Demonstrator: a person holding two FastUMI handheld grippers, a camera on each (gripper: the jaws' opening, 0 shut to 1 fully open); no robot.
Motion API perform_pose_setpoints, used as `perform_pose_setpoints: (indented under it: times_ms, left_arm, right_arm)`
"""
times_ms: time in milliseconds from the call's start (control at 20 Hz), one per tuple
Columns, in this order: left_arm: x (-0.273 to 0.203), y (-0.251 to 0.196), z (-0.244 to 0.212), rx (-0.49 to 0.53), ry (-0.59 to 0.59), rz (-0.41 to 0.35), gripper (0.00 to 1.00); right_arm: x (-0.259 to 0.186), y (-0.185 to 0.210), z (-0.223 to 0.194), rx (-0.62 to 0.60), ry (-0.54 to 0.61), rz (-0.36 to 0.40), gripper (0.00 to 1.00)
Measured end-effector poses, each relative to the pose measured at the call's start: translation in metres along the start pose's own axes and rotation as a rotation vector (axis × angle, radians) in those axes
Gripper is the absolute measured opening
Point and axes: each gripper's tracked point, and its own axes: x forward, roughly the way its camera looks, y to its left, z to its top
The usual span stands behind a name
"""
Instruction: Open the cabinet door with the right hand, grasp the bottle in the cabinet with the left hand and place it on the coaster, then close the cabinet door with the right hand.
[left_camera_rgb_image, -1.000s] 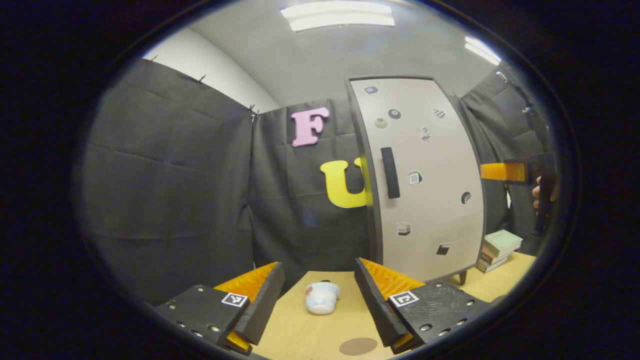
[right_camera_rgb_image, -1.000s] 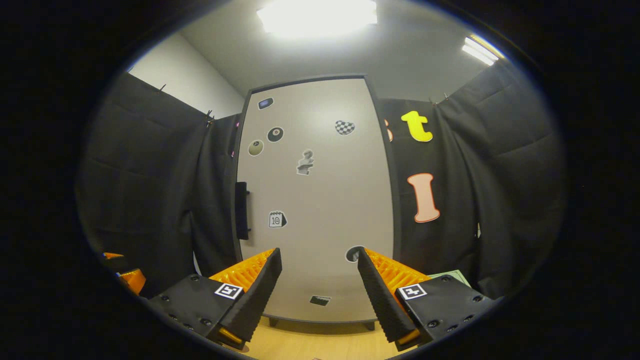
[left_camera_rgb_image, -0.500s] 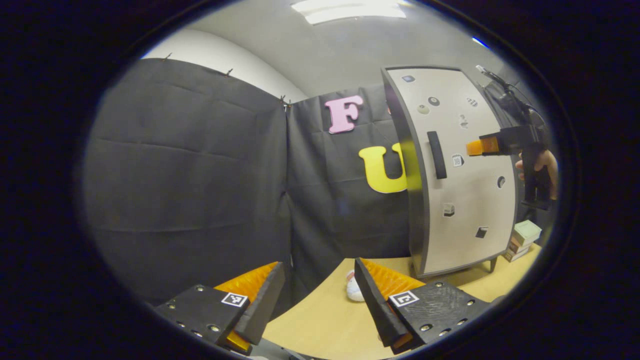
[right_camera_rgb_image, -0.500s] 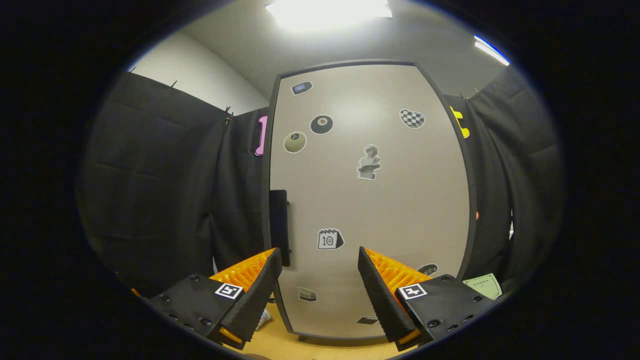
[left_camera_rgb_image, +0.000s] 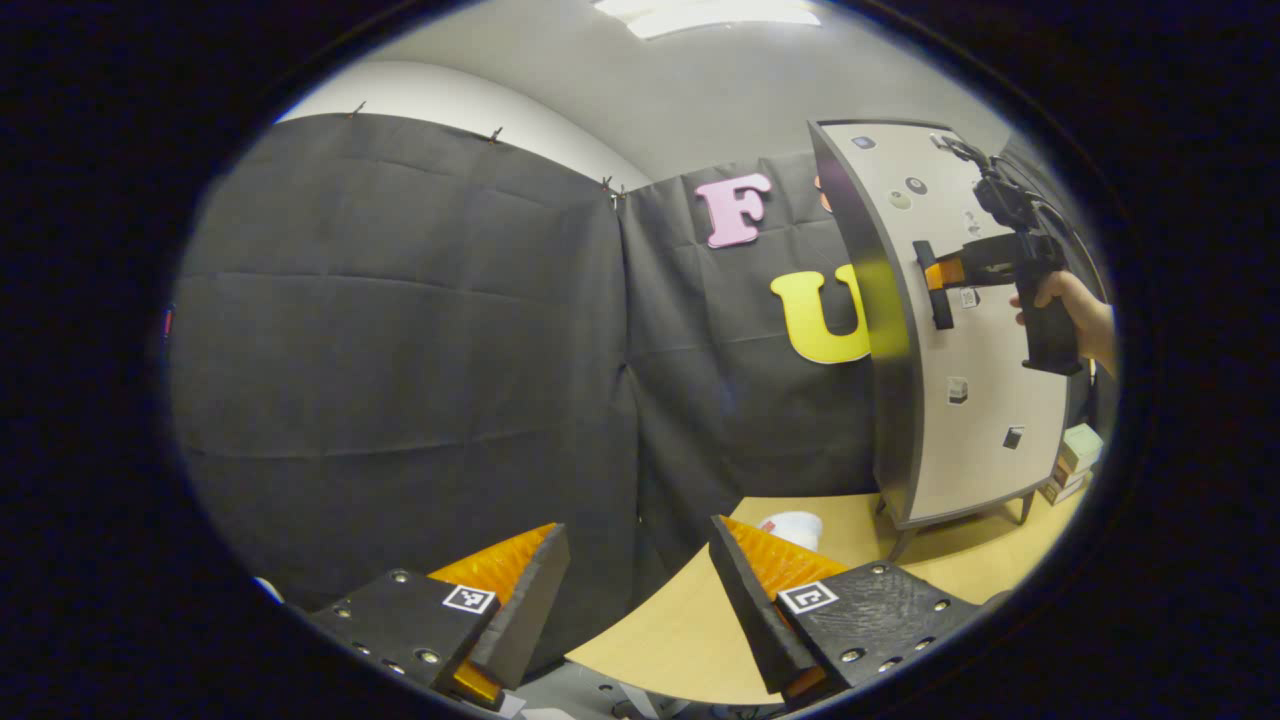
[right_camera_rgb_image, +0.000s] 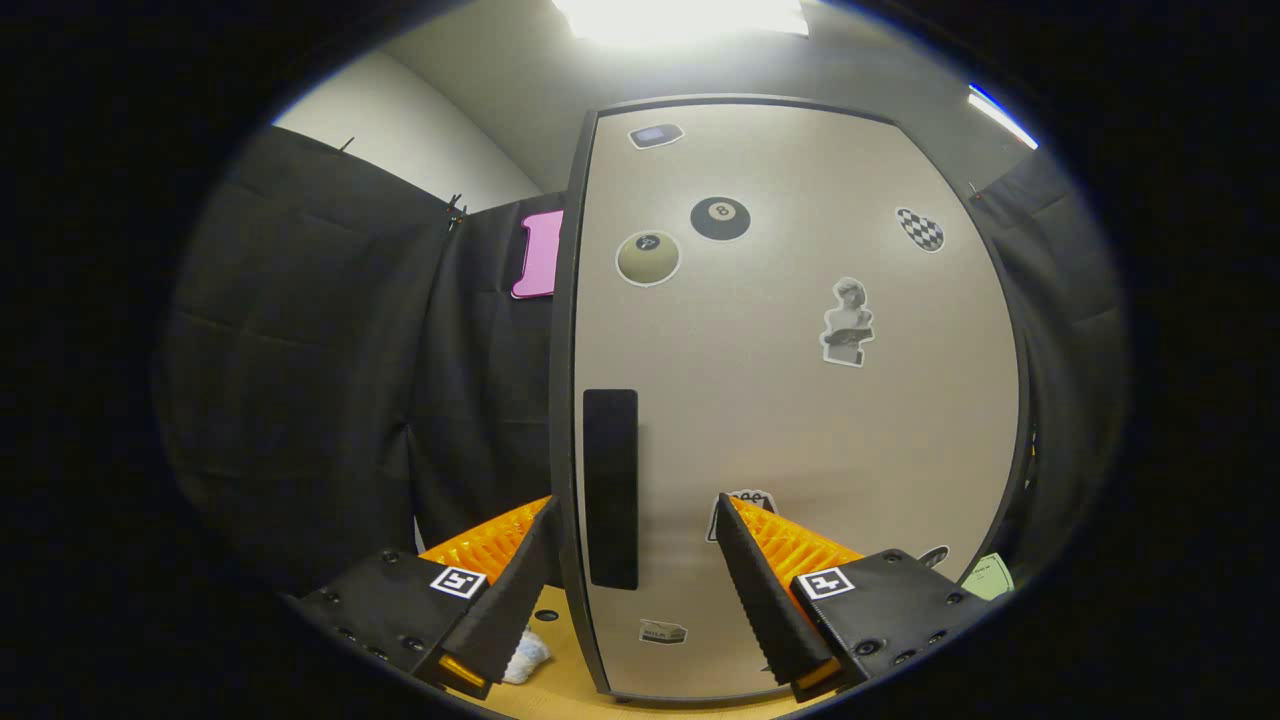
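Change since a second ago: the right gripper (right_camera_rgb_image: 635, 580) has come much closer to the cabinet door (right_camera_rgb_image: 800, 420); the door looms larger in the right gripper view and the dark handle (right_camera_rgb_image: 610, 488) now stands between its two fingers, where before it sat off to the left.
Left gripper view, change: it has swung left; the cabinet (left_camera_rgb_image: 975, 400) has slid to the right edge, and the round brown coaster seen on the table a second ago is out of the picture.
Right gripper, fingers: spread apart, one on each side of the handle, not pressing on it.
Right gripper from afar: in the left gripper view the right gripper (left_camera_rgb_image: 935, 273) is held by a hand (left_camera_rgb_image: 1065, 300), with its tip at the handle (left_camera_rgb_image: 928, 285); whether it touches is hard to tell at that size.
Left gripper (left_camera_rgb_image: 640, 590): fingers wide apart, nothing between them, hanging over the near edge of the wooden table (left_camera_rgb_image: 690, 620).
Cabinet: door shut, stickers on its front; it stands on short legs on the table.
Bottle: the door hides the inside of the cabinet, so the bottle cannot be seen.
On the table: a small white object (left_camera_rgb_image: 795, 527) lies left of the cabinet; a stack of books (left_camera_rgb_image: 1075, 462) sits at its right.
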Motion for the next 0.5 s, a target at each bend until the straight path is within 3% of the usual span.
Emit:
perform_pose_setpoints:
  times_ms: [50,100,200,250,350,400,450,500]
  left_arm:
    - [0.0,0.007,-0.004,0.002,0.01,0.008,0.85]
    - [0.001,0.014,-0.007,0.009,0.018,0.016,0.86]
    - [-0.001,0.026,-0.009,0.024,0.02,0.031,0.87]
    - [-0.001,0.03,-0.009,0.027,0.018,0.035,0.87]
    - [0.002,0.04,-0.012,0.026,0.023,0.038,0.85]
    - [0.005,0.044,-0.013,0.021,0.027,0.039,0.87]
    - [0.009,0.047,-0.013,0.015,0.027,0.039,0.87]
    - [0.013,0.049,-0.013,0.009,0.027,0.039,0.87]
  right_arm:
    - [0.004,0.002,-0.001,-0.001,0.009,-0.006,0.92]
    - [0.009,0.007,-0.002,0.002,0.015,-0.006,0.94]
    - [0.018,0.011,-0.005,0.014,0.029,-0.019,0.8]
    - [0.022,0.015,-0.009,0.018,0.051,-0.011,0.67]
    - [0.032,0.014,-0.017,0.011,0.086,-0.044,0.65]
    - [0.033,0.011,-0.019,0.017,0.096,-0.056,0.55]
    - [0.033,0.012,-0.019,0.036,0.103,-0.064,0.39]
    - [0.033,0.012,-0.019,0.059,0.111,-0.066,0.41]
